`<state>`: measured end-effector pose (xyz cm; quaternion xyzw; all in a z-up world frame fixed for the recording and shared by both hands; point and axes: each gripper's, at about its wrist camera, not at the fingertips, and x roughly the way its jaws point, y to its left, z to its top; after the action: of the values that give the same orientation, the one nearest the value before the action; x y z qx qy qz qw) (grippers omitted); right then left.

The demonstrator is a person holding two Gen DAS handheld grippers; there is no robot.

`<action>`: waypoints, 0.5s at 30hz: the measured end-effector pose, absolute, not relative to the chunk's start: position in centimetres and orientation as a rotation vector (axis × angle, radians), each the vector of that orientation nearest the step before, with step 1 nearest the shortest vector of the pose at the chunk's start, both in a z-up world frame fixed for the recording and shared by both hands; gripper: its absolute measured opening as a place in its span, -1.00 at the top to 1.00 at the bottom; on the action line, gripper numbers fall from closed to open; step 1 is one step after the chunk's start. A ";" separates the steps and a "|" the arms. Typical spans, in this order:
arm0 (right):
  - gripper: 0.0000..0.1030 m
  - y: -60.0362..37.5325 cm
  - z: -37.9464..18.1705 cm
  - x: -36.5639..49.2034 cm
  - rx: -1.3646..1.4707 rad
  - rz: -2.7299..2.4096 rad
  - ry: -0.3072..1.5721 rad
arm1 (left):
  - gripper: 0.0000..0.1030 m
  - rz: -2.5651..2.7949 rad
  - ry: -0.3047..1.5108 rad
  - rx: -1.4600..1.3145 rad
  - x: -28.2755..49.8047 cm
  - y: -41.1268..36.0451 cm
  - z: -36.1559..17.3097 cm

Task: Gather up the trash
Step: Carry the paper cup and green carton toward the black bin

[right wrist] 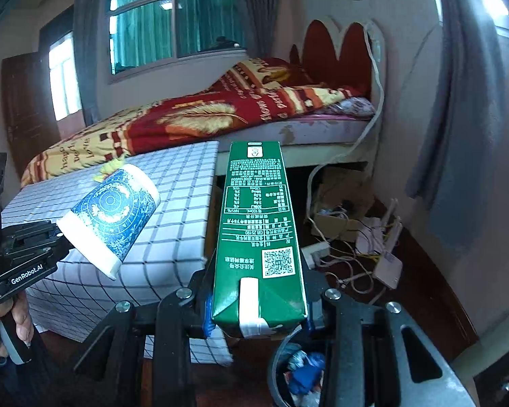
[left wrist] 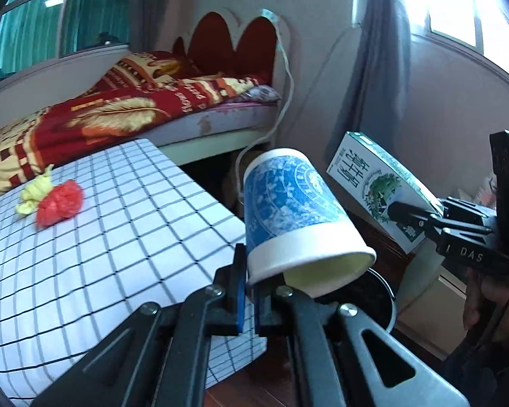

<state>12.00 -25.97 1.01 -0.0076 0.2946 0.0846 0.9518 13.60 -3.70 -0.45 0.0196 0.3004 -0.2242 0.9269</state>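
Observation:
My left gripper (left wrist: 251, 291) is shut on the rim of a blue-and-white paper cup (left wrist: 295, 210), held tilted off the table's right edge; the cup also shows in the right wrist view (right wrist: 112, 220). My right gripper (right wrist: 254, 308) is shut on a green milk carton (right wrist: 258, 224), also seen in the left wrist view (left wrist: 380, 190). A round trash bin sits on the floor below both, in the left view (left wrist: 380, 295) and in the right view (right wrist: 288, 373), with blue trash inside. A red crumpled wad (left wrist: 60, 201) and a yellow wad (left wrist: 37, 190) lie on the checked table (left wrist: 125, 237).
A bed with a red and yellow blanket (right wrist: 200, 115) stands behind the table. Cables, a power strip and a white router (right wrist: 373, 254) lie on the floor by the wall at the right. A grey curtain (right wrist: 458, 118) hangs at the right.

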 end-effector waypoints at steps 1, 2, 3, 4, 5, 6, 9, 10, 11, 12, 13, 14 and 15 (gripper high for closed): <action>0.24 -26.6 0.8 11.7 -0.014 0.160 0.604 | 0.93 -0.469 0.620 0.044 13.6 -4.2 -0.6; 0.24 -27.1 0.7 11.5 -0.014 0.149 0.608 | 0.93 -0.481 0.624 0.048 13.8 -4.8 -0.7; 0.24 -27.8 0.5 11.1 -0.015 0.133 0.612 | 0.93 -0.493 0.626 0.053 13.8 -5.3 -0.8; 0.24 -28.2 0.4 10.9 -0.015 0.123 0.616 | 0.93 -0.506 0.630 0.059 13.7 -6.0 -1.0; 0.24 -28.8 0.3 10.7 -0.015 0.111 0.621 | 0.93 -0.519 0.634 0.063 13.7 -6.6 -1.1; 0.24 -29.3 0.1 10.4 -0.016 0.100 0.626 | 0.93 -0.531 0.639 0.067 13.7 -7.2 -1.3; 0.24 -31.2 -0.7 9.6 -0.014 0.062 0.643 | 0.93 -0.563 0.658 0.079 13.7 -8.8 -2.0; 0.24 -31.7 -0.9 9.4 -0.012 0.053 0.649 | 0.93 -0.574 0.665 0.086 13.6 -9.4 -2.3; 0.24 -32.2 -1.1 9.1 -0.013 0.042 0.653 | 0.93 -0.585 0.673 0.092 13.6 -10.0 -2.6; 0.24 -32.7 -1.4 8.7 -0.015 0.031 0.658 | 0.93 -0.596 0.681 0.098 13.5 -10.6 -2.9; 0.24 -32.9 -1.6 8.5 -0.015 0.025 0.663 | 0.93 -0.607 0.691 0.106 13.4 -11.3 -3.2; 0.24 -33.4 -1.9 8.3 -0.014 0.016 0.669 | 0.93 -0.618 0.701 0.113 13.3 -11.9 -3.6; 0.24 -33.9 -2.3 8.1 -0.014 0.007 0.678 | 0.93 -0.628 0.711 0.120 13.3 -12.4 -3.9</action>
<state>8.07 -33.88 -2.29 -0.0070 0.3327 0.0033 0.9430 13.29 -12.43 -3.93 0.0579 0.3421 -0.3022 0.8878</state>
